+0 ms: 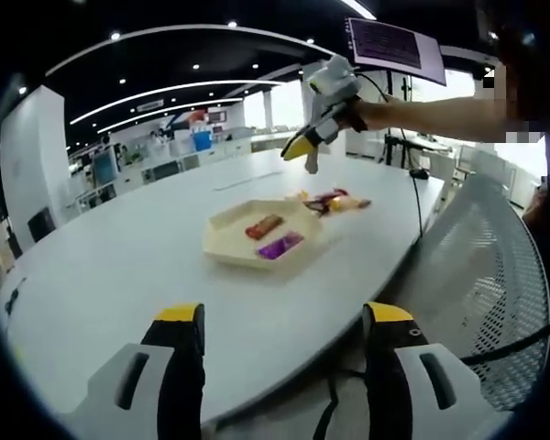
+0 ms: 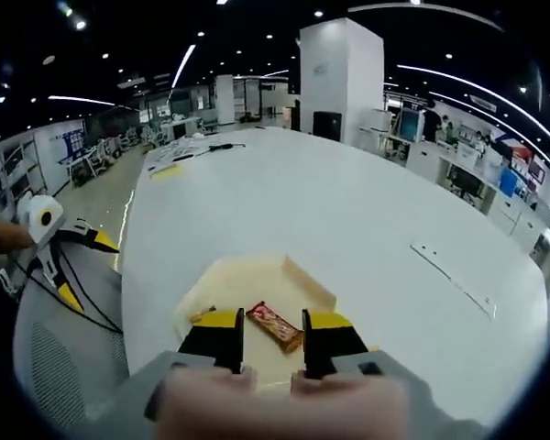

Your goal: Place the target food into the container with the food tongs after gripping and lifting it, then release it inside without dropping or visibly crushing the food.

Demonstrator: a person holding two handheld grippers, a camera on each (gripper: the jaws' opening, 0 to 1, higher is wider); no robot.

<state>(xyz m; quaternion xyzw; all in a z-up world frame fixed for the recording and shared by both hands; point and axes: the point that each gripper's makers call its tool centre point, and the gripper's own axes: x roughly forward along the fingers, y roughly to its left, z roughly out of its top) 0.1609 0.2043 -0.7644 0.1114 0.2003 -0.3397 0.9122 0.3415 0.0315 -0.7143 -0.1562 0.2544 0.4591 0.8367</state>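
The right gripper is held above the cream tray, its jaws partly open with nothing between them. A red snack bar is seen in the tray, just past the jaw tips at 12 o'clock, its long side slanting from 10 to 4 o'clock. The left gripper is kept wide open and empty, well back from the tray, so the right one is judged nearer.

1. No text, brand, number or sign can be read in either view
2. The purple-lit rectangular wall screen in the left gripper view carries lines too small and blurred to make out
3. The red and purple snack wrappers in the pale yellow tray show no legible print
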